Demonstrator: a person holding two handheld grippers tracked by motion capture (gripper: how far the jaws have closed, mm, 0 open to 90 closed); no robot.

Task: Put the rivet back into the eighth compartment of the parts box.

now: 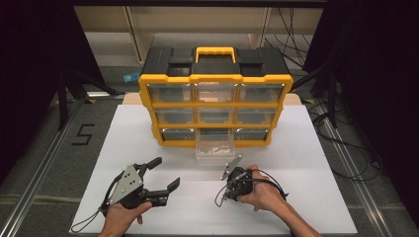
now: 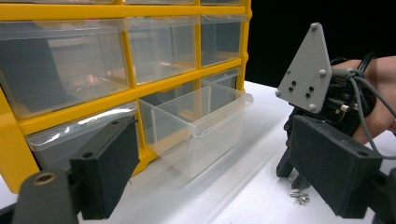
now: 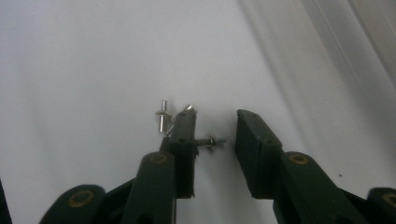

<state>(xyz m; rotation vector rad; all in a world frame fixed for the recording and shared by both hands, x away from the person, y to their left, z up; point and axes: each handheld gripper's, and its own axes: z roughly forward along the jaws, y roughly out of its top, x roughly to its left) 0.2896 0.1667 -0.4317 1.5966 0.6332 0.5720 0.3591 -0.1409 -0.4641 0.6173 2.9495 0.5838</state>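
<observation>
Metal rivets (image 3: 164, 117) lie in a small cluster on the white desk (image 1: 296, 197), and your right claw (image 3: 214, 135) stands over them with its tips on the sheet. One jaw is just beside the cluster, and a thin pin (image 3: 210, 141) lies across the gap; the jaws are still apart and press on nothing. In the left gripper view the rivets (image 2: 299, 196) lie beneath that claw (image 2: 292, 175). Your left claw (image 1: 167, 174) rests beside the right one, spread wide and empty. Beyond the rivets, a clear drawer (image 1: 214, 146) is pulled out of the bottom row of the yellow organizer cabinet (image 1: 215, 78), middle column, with small parts inside it.
</observation>
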